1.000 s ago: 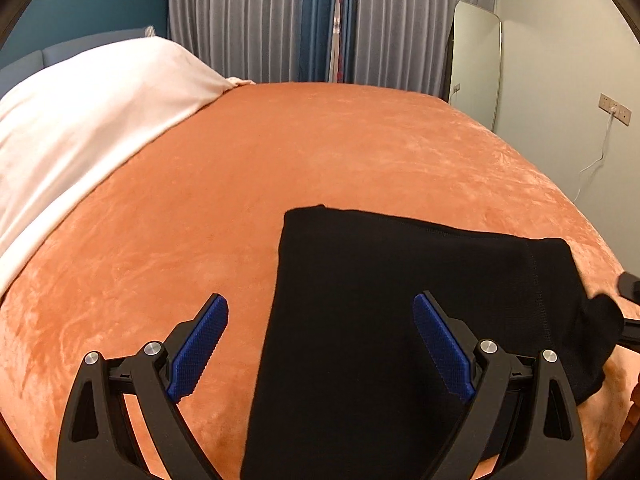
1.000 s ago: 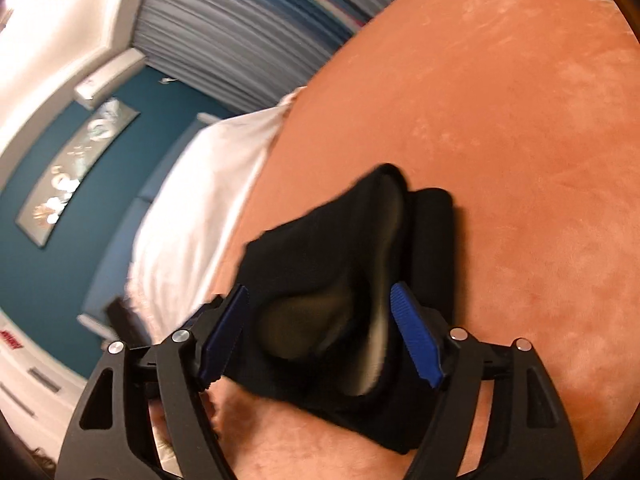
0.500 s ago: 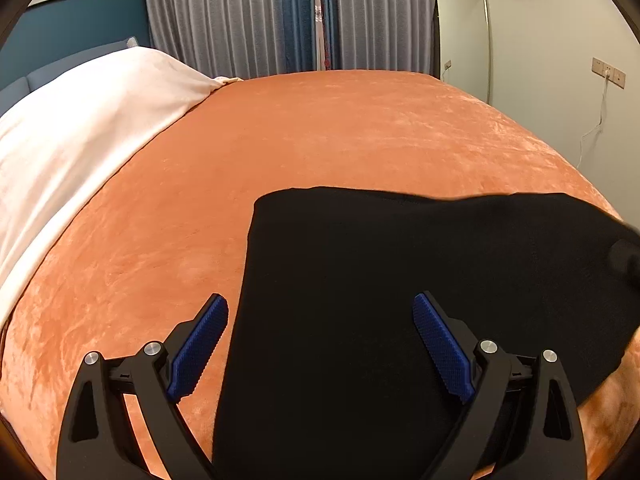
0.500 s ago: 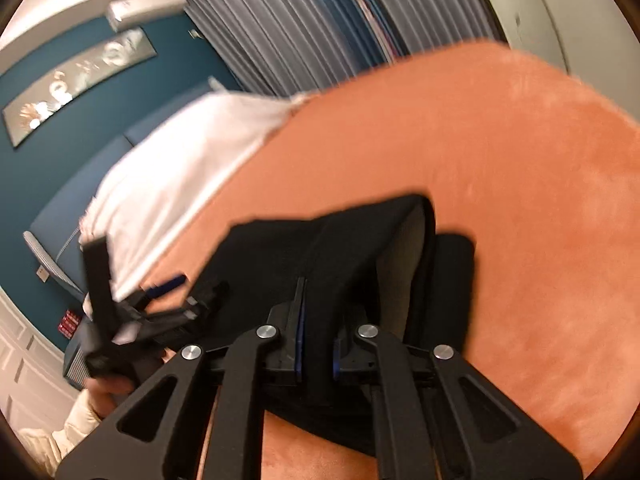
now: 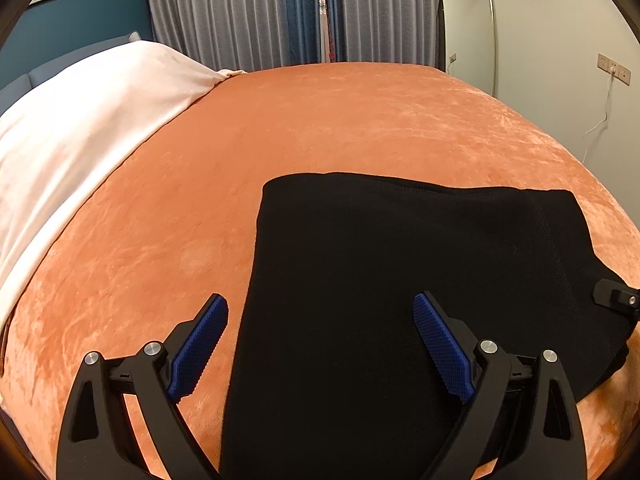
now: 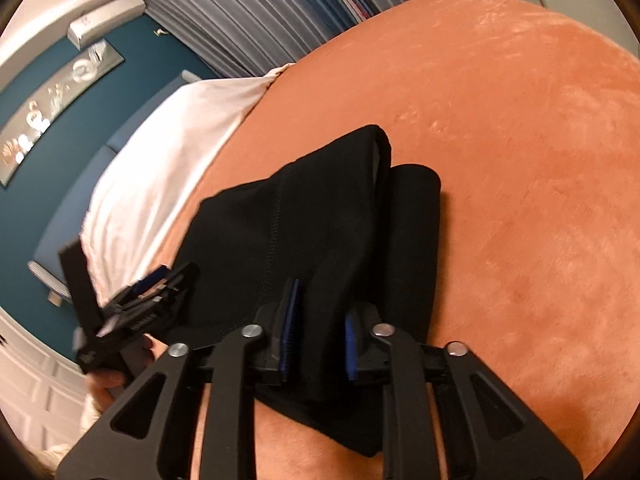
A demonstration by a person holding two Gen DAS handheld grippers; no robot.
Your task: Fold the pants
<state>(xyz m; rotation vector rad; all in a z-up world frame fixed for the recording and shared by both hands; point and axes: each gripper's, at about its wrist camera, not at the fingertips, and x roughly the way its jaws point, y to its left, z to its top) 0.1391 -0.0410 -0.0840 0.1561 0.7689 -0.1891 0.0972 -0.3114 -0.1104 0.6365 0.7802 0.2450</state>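
Note:
The black pants (image 5: 400, 280) lie folded on the orange bedspread (image 5: 320, 120). My left gripper (image 5: 320, 344) is open and empty above their near left edge. In the right wrist view the pants (image 6: 320, 220) lie in stacked layers. My right gripper (image 6: 318, 328) has its blue pads close together with a fold of the top layer between them. The left gripper (image 6: 132, 304) shows at the left of that view, held in a hand. A tip of the right gripper (image 5: 616, 300) shows at the right edge of the left wrist view.
A white blanket (image 5: 80, 120) covers the left side of the bed. Grey and blue curtains (image 5: 280, 12) hang behind. A mirror (image 5: 468, 28) leans on the right wall, with a socket and cable (image 5: 608, 80) beside it.
My right gripper went from open to shut on a fold of the pants, and its jaws now stand slightly apart around it. The pants' right side spread out flatter. My left gripper stayed open.

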